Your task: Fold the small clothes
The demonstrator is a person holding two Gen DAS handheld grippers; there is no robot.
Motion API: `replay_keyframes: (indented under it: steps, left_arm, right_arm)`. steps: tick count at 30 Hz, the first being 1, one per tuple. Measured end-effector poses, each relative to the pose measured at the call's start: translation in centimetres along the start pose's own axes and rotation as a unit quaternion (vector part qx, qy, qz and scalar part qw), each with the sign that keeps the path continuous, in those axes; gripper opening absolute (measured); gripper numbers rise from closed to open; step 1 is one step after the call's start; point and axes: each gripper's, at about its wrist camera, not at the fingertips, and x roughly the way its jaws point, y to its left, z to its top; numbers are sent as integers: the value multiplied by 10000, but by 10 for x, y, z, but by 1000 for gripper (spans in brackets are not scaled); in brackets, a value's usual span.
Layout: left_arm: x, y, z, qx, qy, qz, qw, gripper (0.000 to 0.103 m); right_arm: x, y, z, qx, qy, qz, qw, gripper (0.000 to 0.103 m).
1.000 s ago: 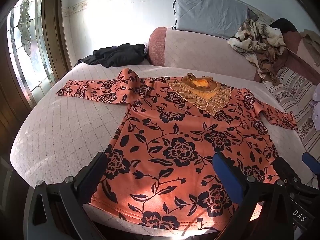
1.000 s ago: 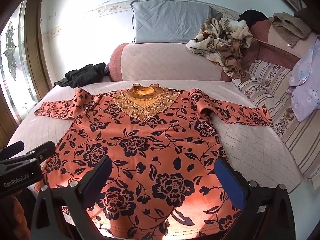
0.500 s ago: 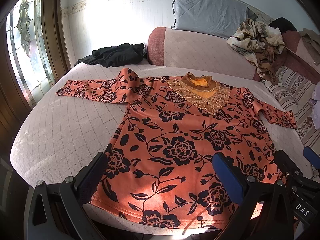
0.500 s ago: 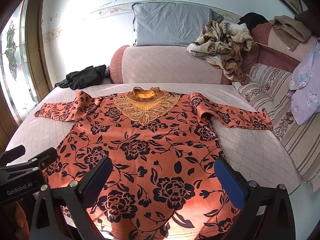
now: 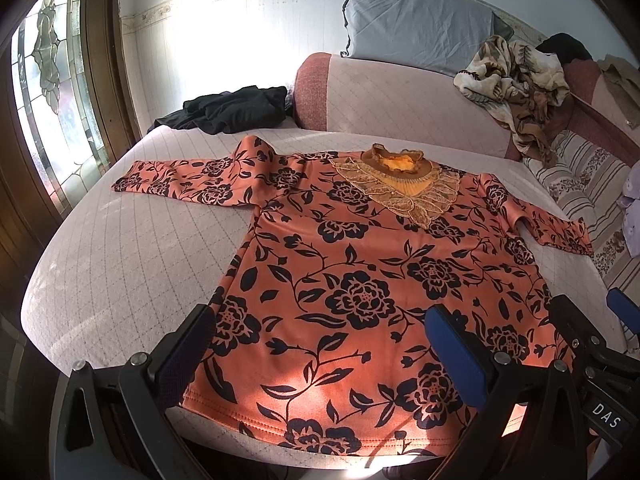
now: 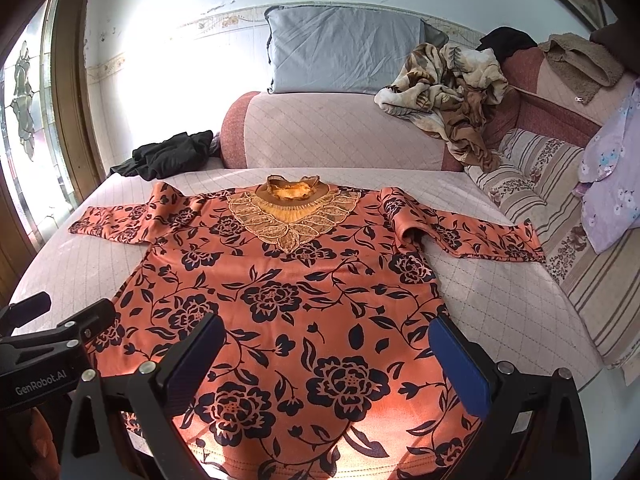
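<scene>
An orange long-sleeved top with black flowers (image 5: 360, 280) lies flat, face up, on the quilted pink sofa seat (image 5: 132, 248), both sleeves spread out and a gold lace collar (image 5: 400, 188) at the far end. It also shows in the right wrist view (image 6: 288, 292). My left gripper (image 5: 320, 344) is open and empty, hovering over the hem's left part. My right gripper (image 6: 324, 352) is open and empty, over the hem's right part. The right gripper also shows in the left wrist view (image 5: 592, 328), and the left gripper in the right wrist view (image 6: 56, 320).
A black garment (image 5: 232, 110) lies at the seat's back left. A grey pillow (image 5: 416, 28) and a brown patterned blanket (image 5: 516, 84) rest on the backrest. Striped cushions (image 6: 560, 208) and a lilac cloth (image 6: 612, 180) line the right. A stained-glass window (image 5: 44, 92) stands on the left.
Both grippers have drawn back slightly from the top and tilted a little; the top has not moved and both grippers stay open.
</scene>
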Motion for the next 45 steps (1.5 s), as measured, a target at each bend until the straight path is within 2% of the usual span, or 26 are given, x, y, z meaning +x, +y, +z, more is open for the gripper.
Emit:
replay_keyframes:
  steps: [45]
  left_arm:
    - [1, -2, -3, 53, 21, 12, 10000, 103]
  right_arm:
    - [1, 1, 0, 16, -21, 18, 10000, 103]
